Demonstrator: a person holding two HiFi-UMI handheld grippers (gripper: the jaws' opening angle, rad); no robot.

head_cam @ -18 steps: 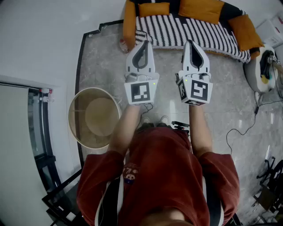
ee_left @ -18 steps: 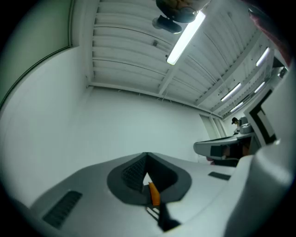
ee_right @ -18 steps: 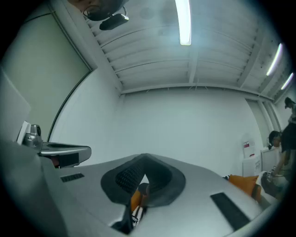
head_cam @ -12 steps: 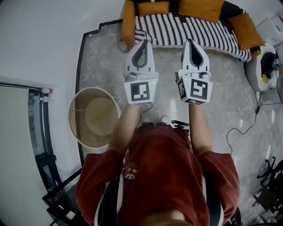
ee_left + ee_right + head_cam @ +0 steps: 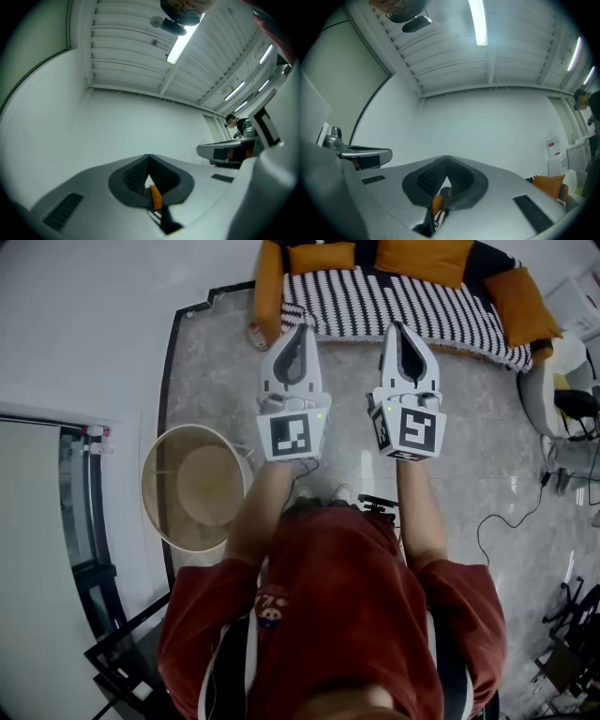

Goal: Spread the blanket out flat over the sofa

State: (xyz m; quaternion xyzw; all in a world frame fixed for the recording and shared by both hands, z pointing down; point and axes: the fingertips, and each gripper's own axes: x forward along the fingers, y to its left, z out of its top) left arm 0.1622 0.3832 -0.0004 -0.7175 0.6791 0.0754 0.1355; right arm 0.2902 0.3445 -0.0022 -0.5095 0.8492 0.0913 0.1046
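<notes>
The black-and-white striped blanket (image 5: 394, 301) lies spread over the seat of the orange sofa (image 5: 271, 287) at the top of the head view, with orange cushions (image 5: 420, 257) behind it. Both grippers hang side by side over the floor just short of the sofa's front edge, pointing at it. My left gripper (image 5: 299, 327) is shut with nothing in it, and so is my right gripper (image 5: 397, 325). In the left gripper view the jaws (image 5: 149, 156) meet at a point against a white wall. The right gripper view shows its jaws (image 5: 446, 158) meeting the same way.
A round beige tub (image 5: 192, 486) stands on the marble floor to the left of the person. A cable (image 5: 506, 512) trails across the floor at right, near a white machine (image 5: 548, 390). A black-framed glass panel (image 5: 89, 521) lines the left side.
Both grippers have drifted a little forward, toward the sofa, still shut. The blanket has not moved.
</notes>
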